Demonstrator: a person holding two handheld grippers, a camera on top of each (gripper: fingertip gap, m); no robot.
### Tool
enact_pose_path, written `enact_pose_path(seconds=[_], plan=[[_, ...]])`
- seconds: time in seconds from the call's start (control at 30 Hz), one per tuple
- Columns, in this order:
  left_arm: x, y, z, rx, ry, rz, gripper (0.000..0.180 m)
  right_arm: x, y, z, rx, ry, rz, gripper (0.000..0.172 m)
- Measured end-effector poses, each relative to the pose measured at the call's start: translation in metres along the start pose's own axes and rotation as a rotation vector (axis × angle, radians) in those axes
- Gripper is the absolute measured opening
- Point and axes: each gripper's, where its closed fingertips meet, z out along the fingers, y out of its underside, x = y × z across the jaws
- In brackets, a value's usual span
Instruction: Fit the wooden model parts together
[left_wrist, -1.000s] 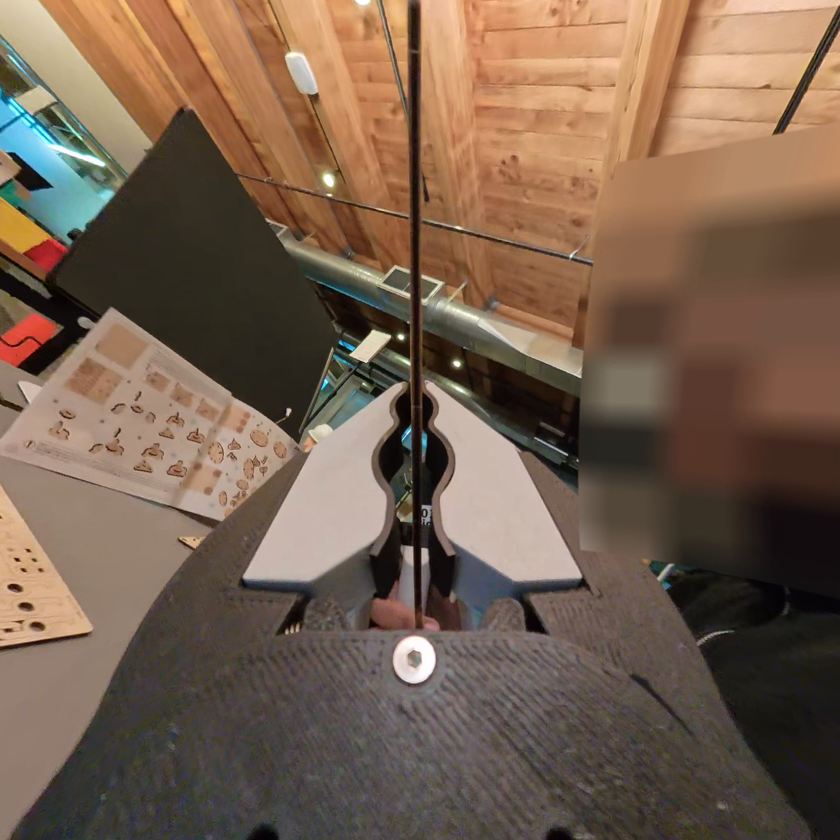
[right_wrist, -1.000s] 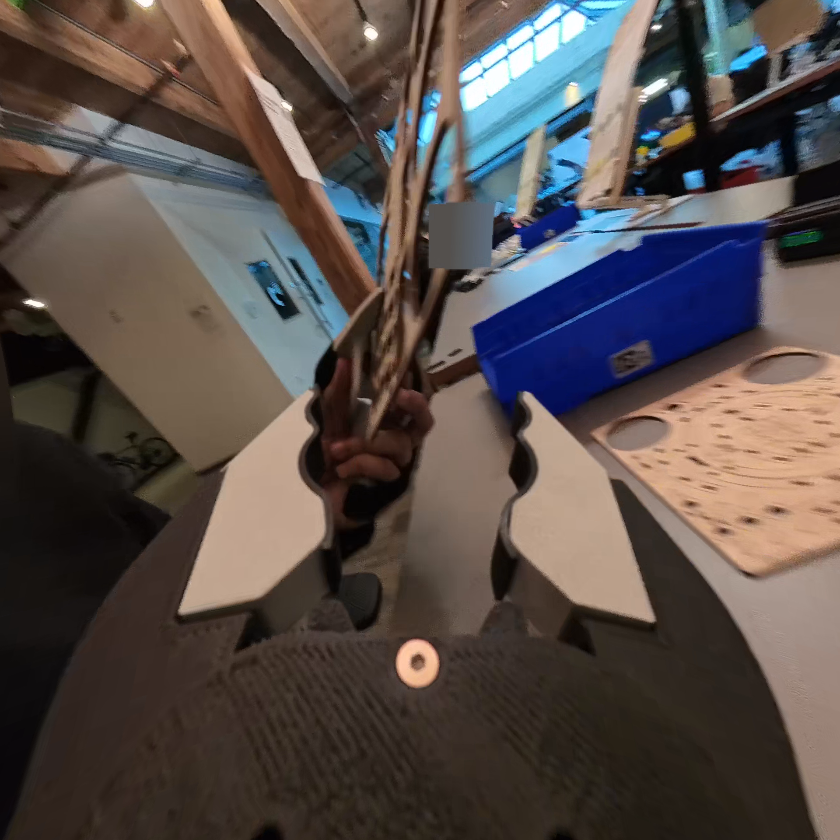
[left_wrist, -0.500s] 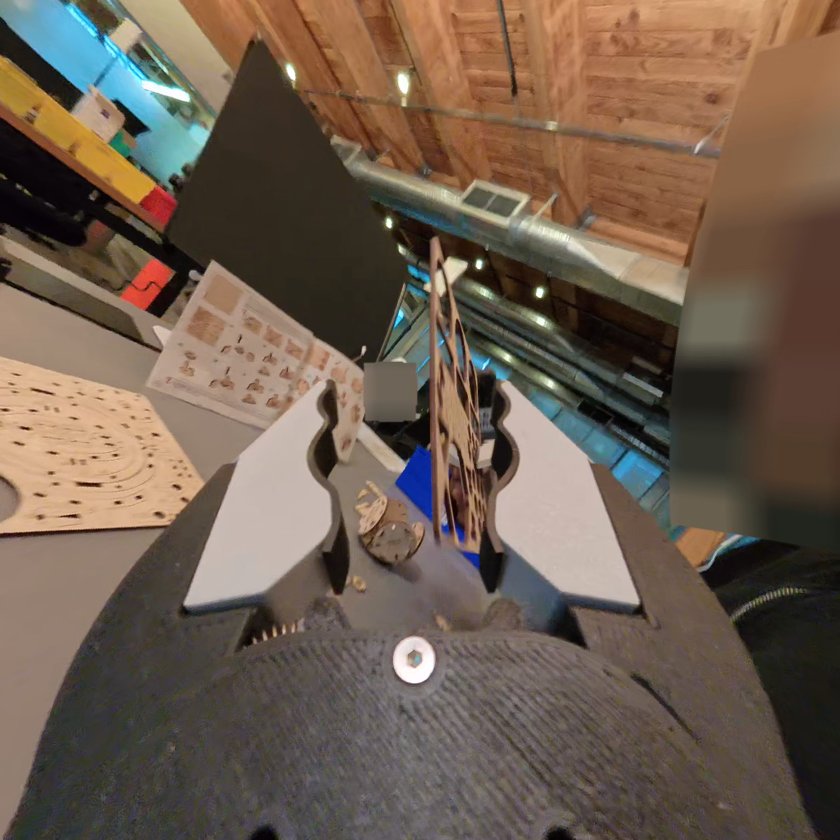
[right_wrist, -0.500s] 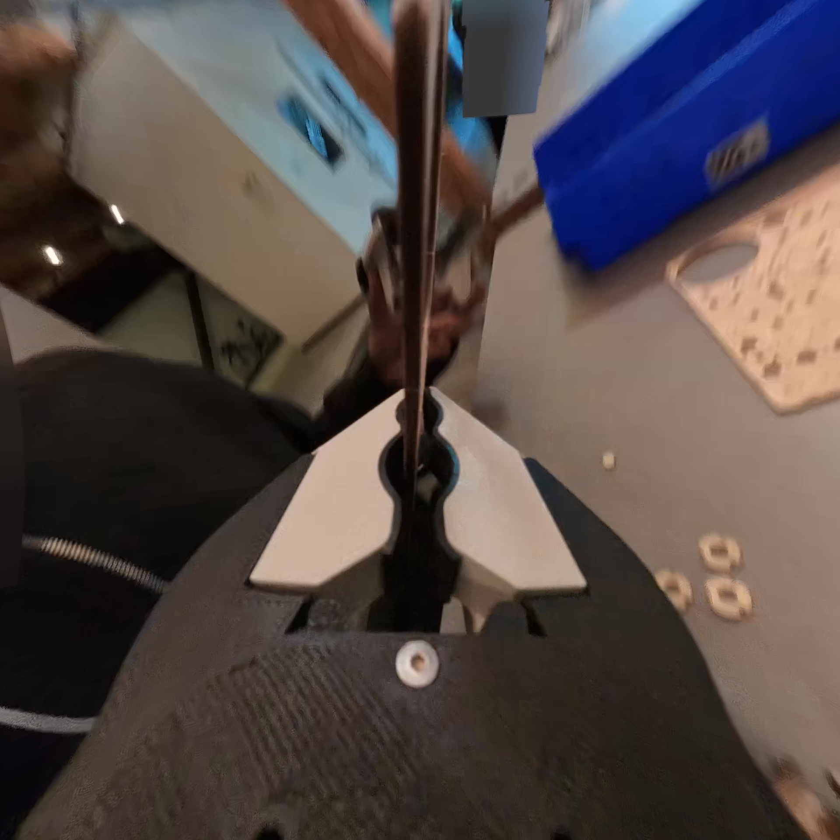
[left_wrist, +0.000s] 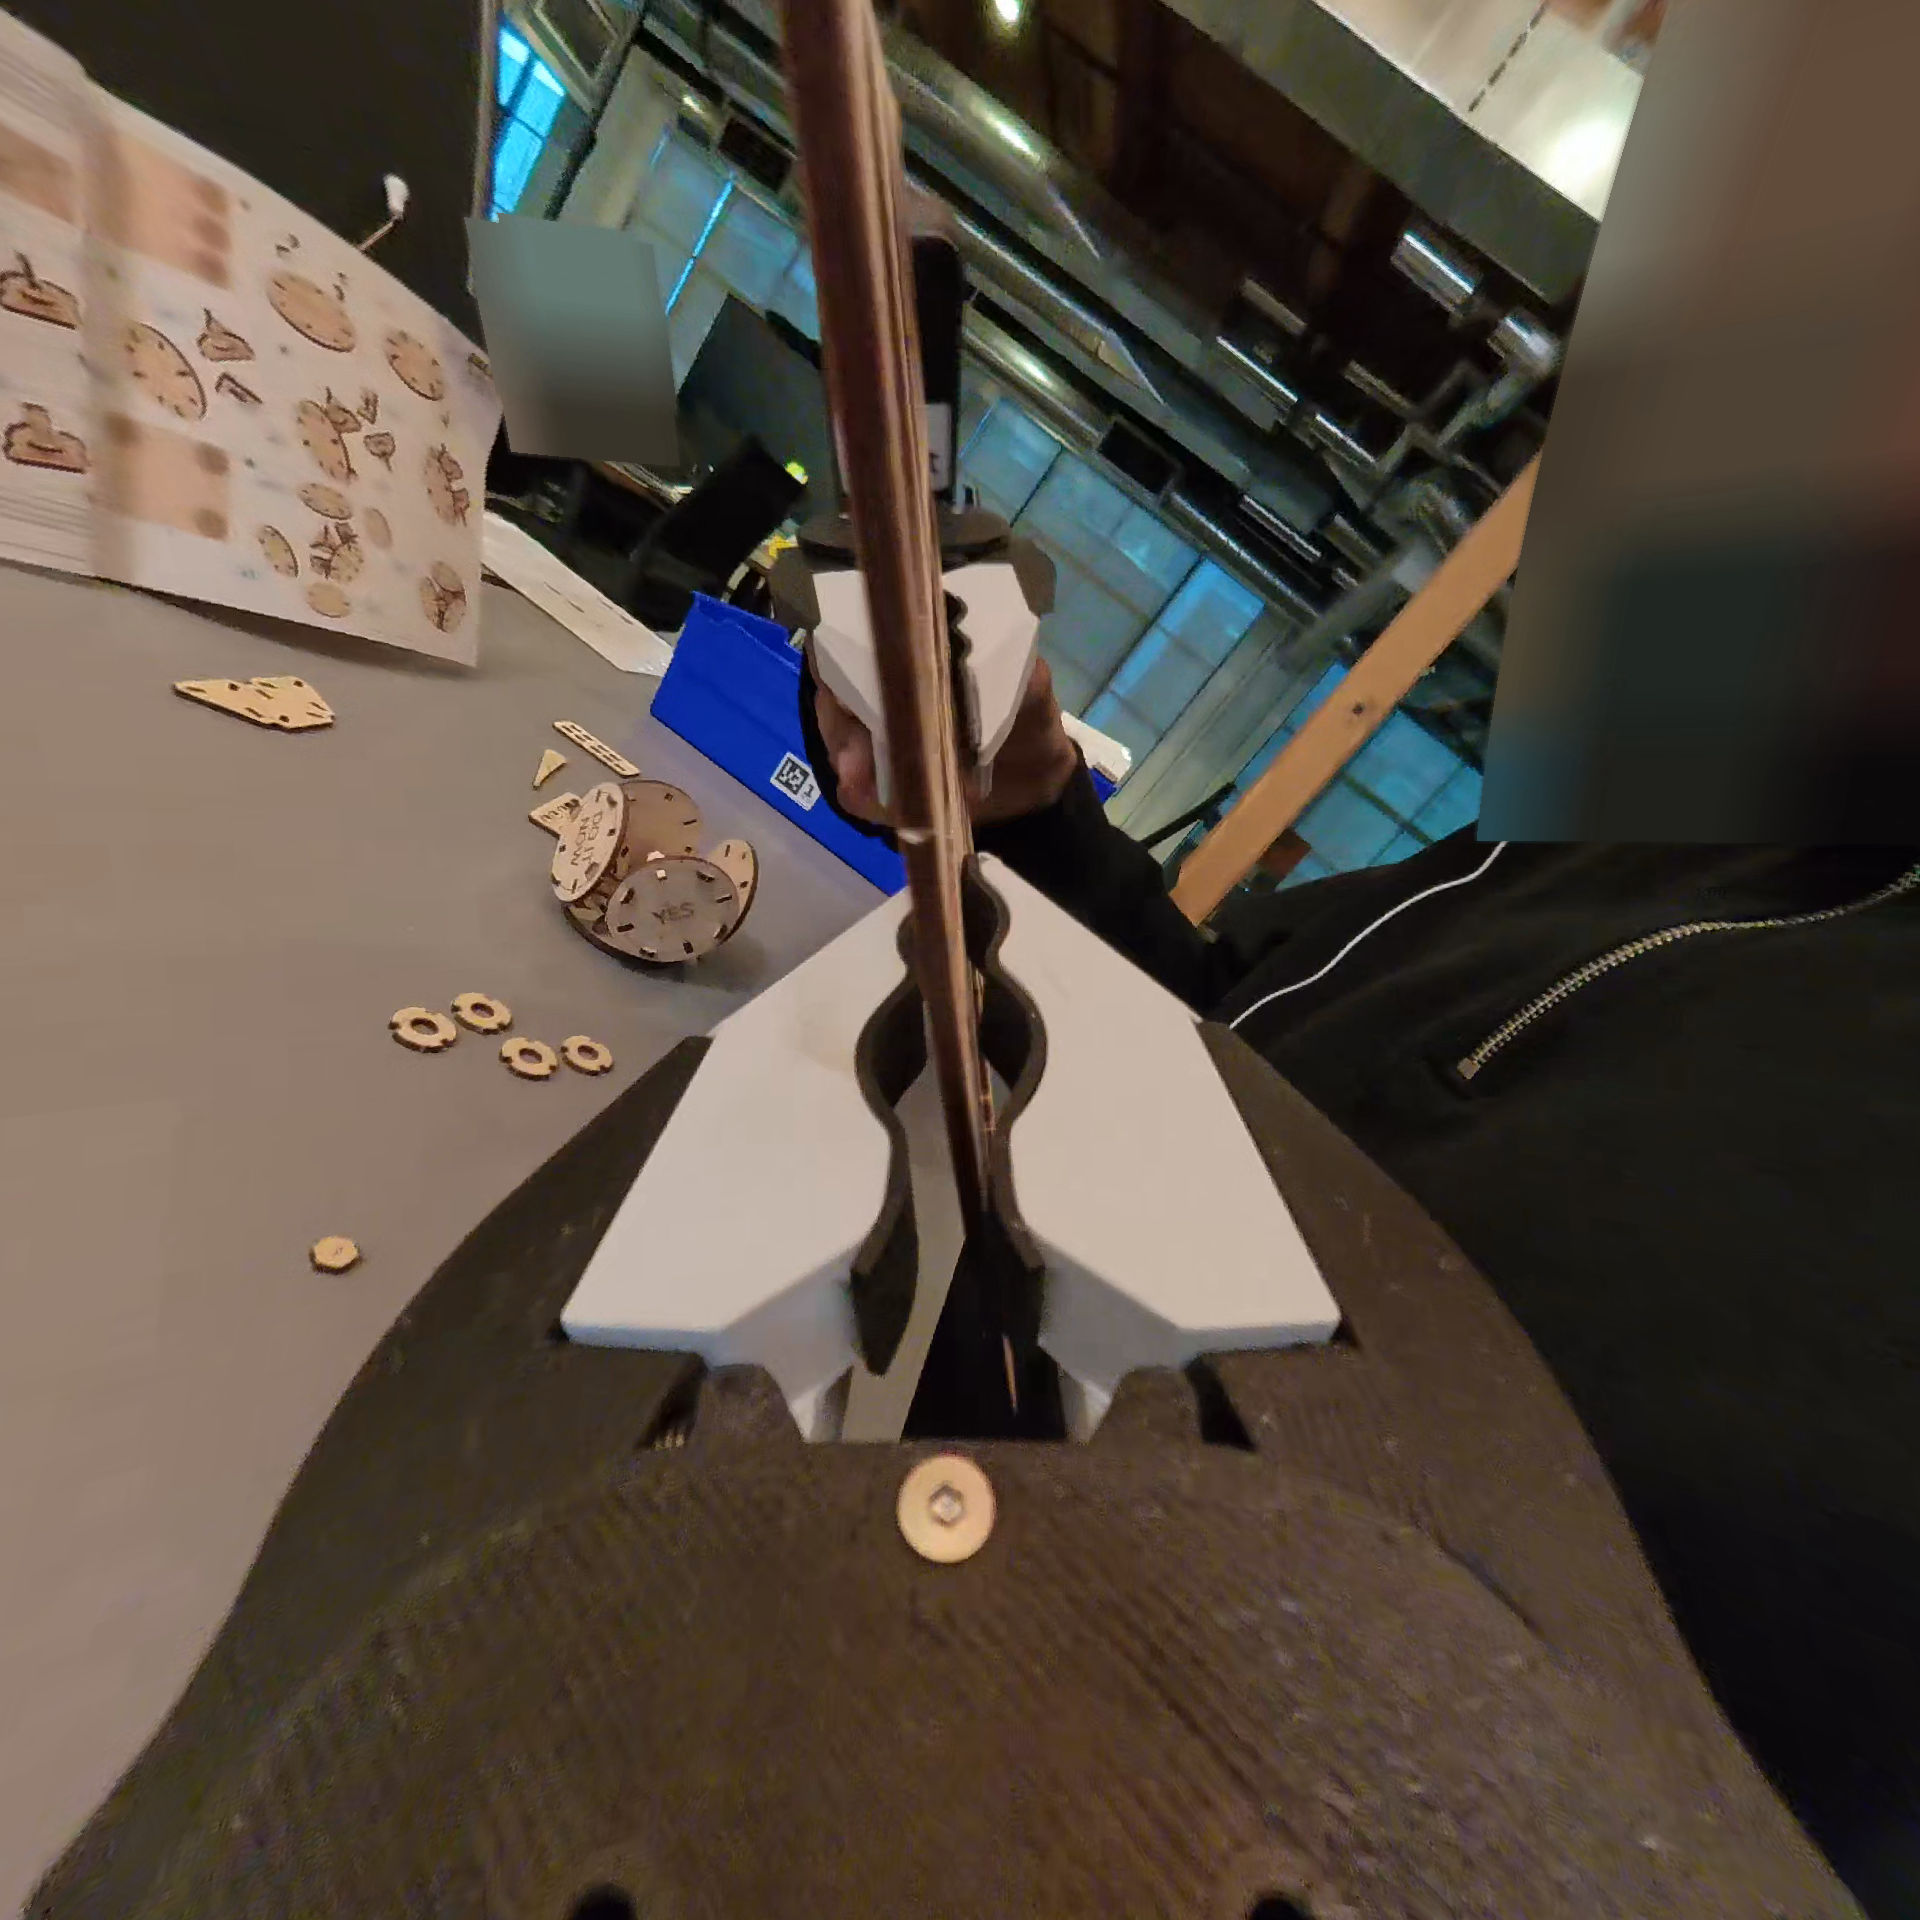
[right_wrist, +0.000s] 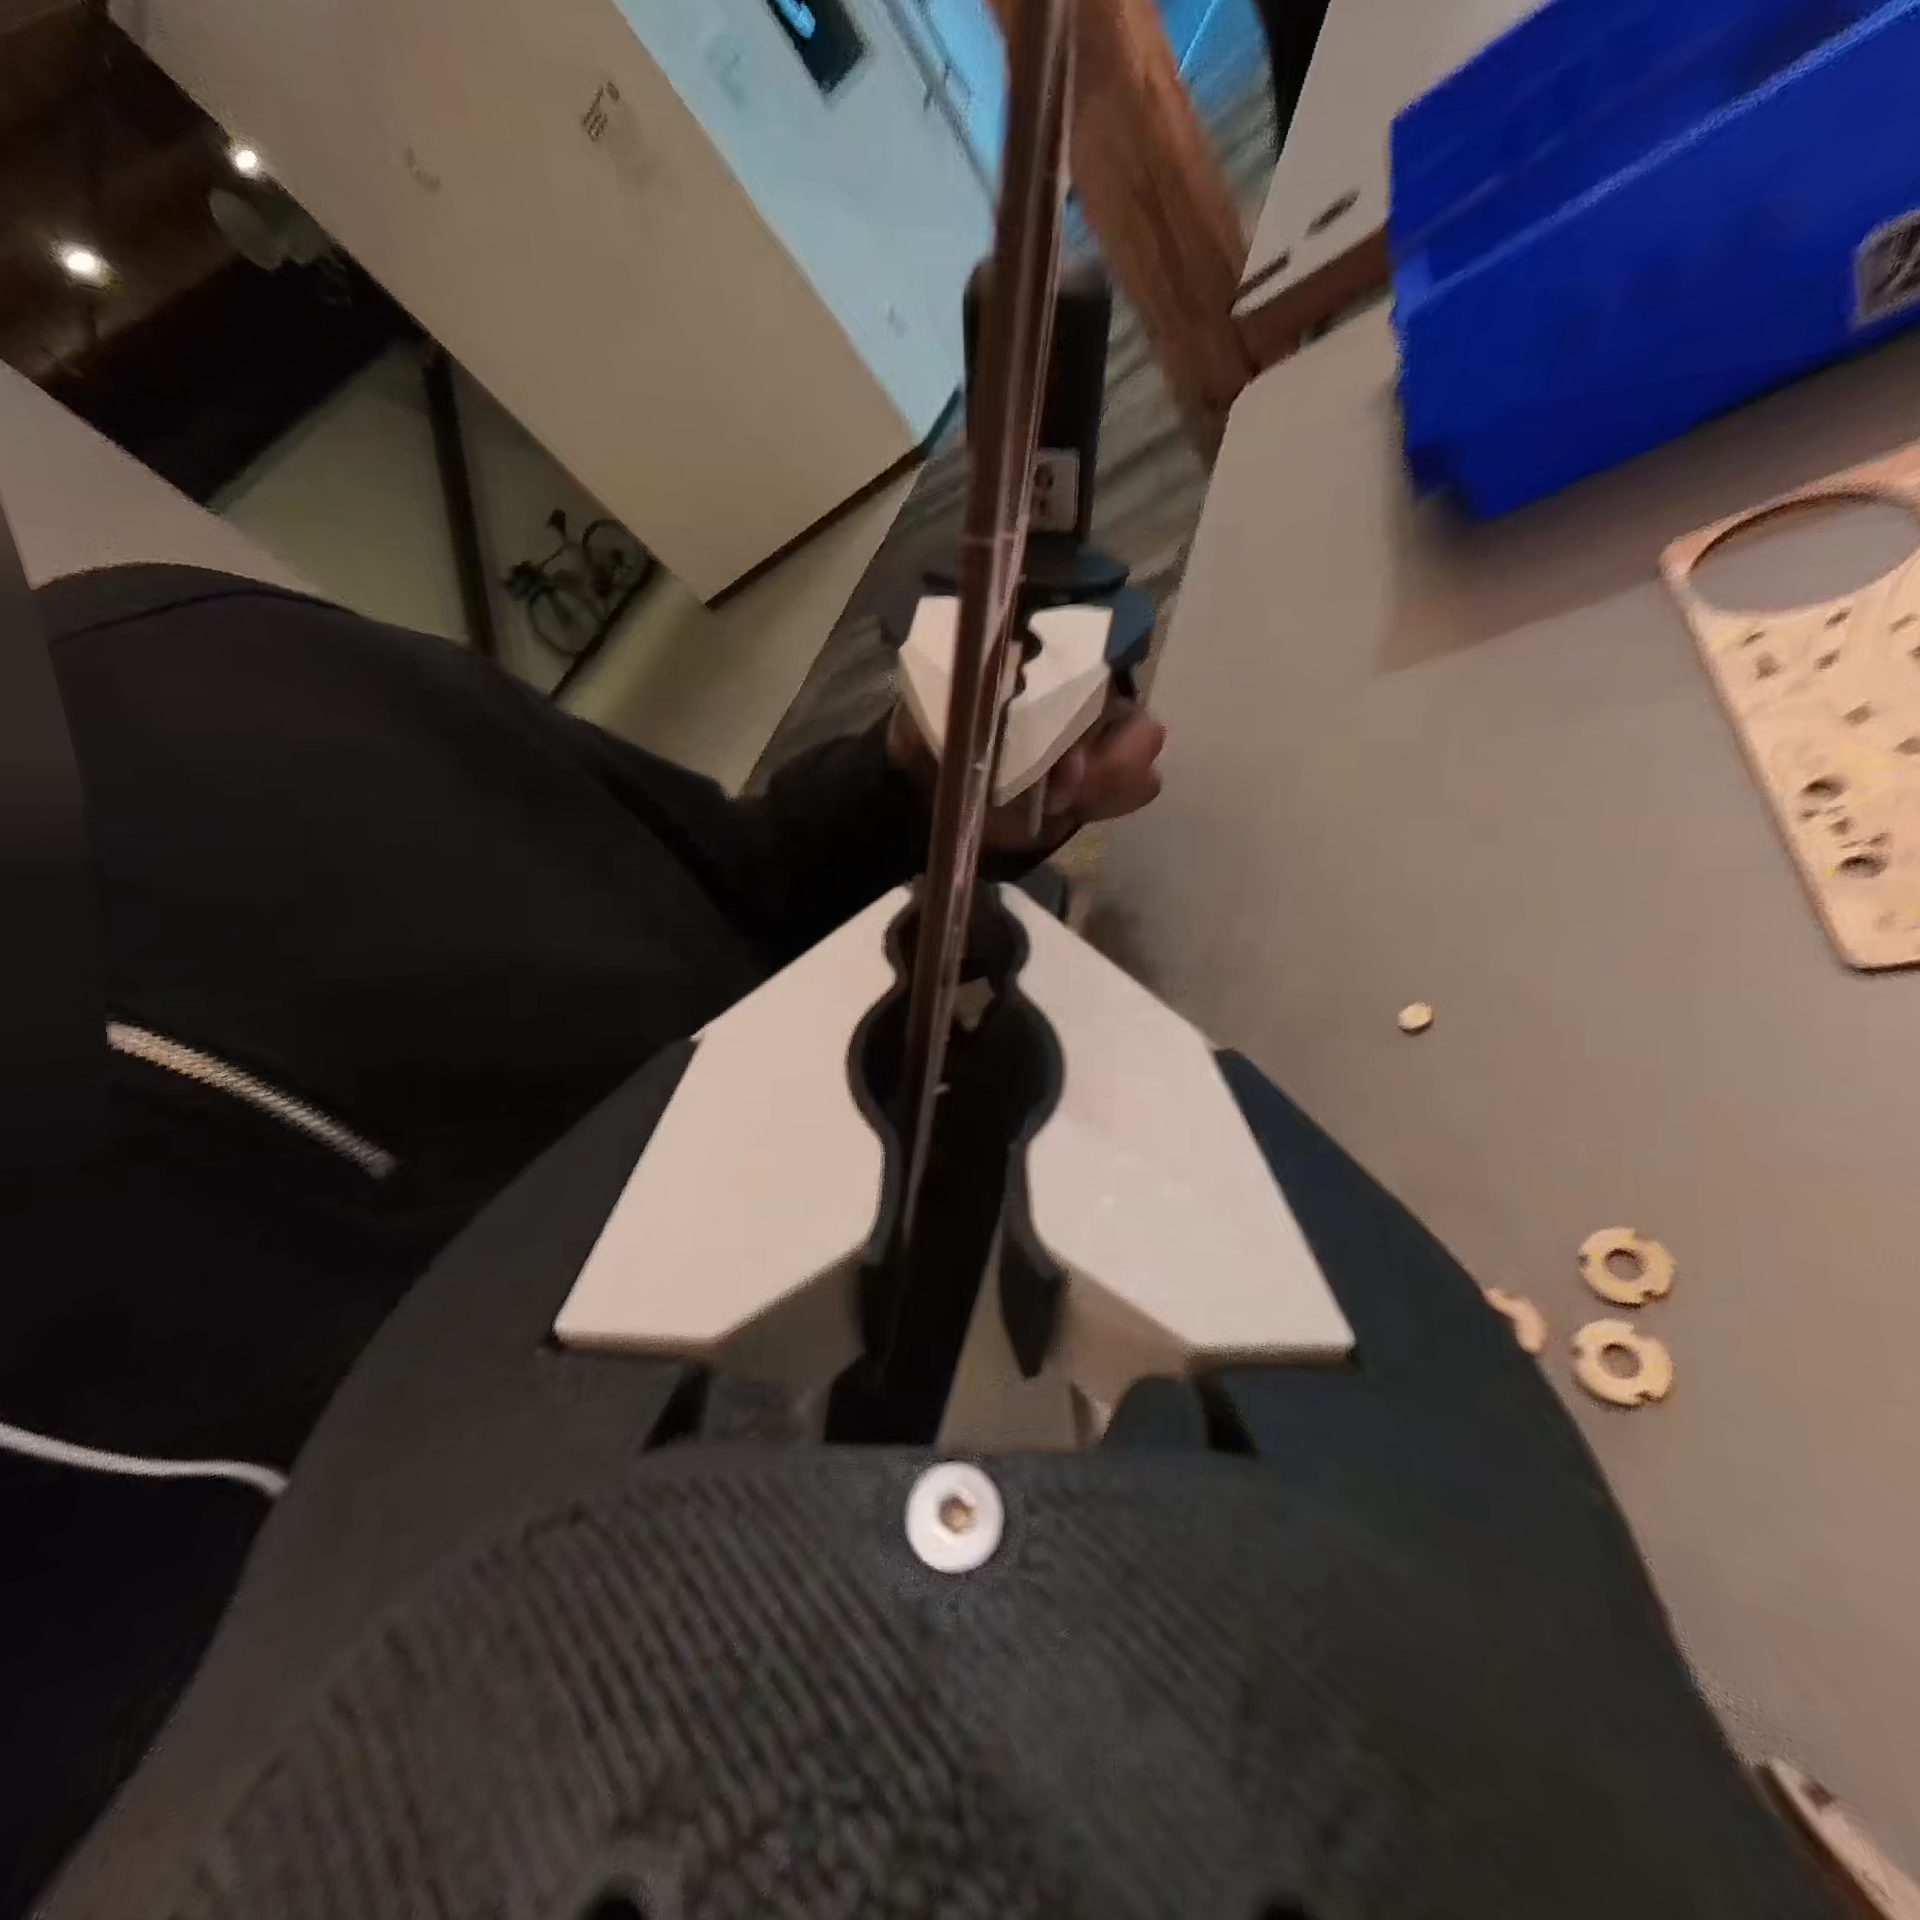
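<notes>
- Edge-on, the thin wooden sheet (left_wrist: 894, 582) shows you only its dark brown rim, so its face and any cut-outs are hidden in both views.
- Its top runs out of the upper edge of each picture, and its lower end sinks out of sight between the fingers.
- Your left gripper (left_wrist: 951, 883) is closed on the sheet, the tips pinching it from both sides; the right pad's contact lower down is hard to make out.
- Your right gripper (right_wrist: 956, 904) is closed on the same sheet, its tips meeting on the edge; this view is smeared with motion blur.
- Each gripper also shows farther off in the other's view, facing it, clamped on the sheet, with a hand (left_wrist: 1023, 769) wrapped below it.
- The sheet stands nearly upright, above the grey table (left_wrist: 156, 935), held between the two grippers.
- A jacket (left_wrist: 1662, 1143), black with a zip, fills the side of each view; blurred patches cover parts of the background.
- Left of your left gripper, on the table: a small assembly of wooden discs (left_wrist: 649, 873), four toothed wooden rings (left_wrist: 499, 1034), loose wooden offcuts, and a printed leaflet (left_wrist: 229, 395), itself blurred.
- A blue bin (left_wrist: 748, 707) lies behind the discs, partly hidden by the sheet and far gripper.
- Right of your right gripper, a perforated wooden board (right_wrist: 1829, 727) is cut off by the frame.
</notes>
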Motion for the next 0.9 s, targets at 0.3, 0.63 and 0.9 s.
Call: enact_pose_path(seconds=[0.3,0.63,0.9], plan=[[-0.002,0.001,-0.009,-0.056,-0.117,-0.008,0.002,0.014,-0.001,0.016,0.136,0.185,-0.192,0.047],[0.003,0.045,-0.022,-0.206,-0.185,-0.050,0.002,0.022,0.021,0.057,0.229,0.053,-0.037,0.029],[-0.001,0.081,-0.024,-0.209,-0.172,-0.192,0.002,0.023,0.060,0.065,0.294,0.006,0.111,0.019]])
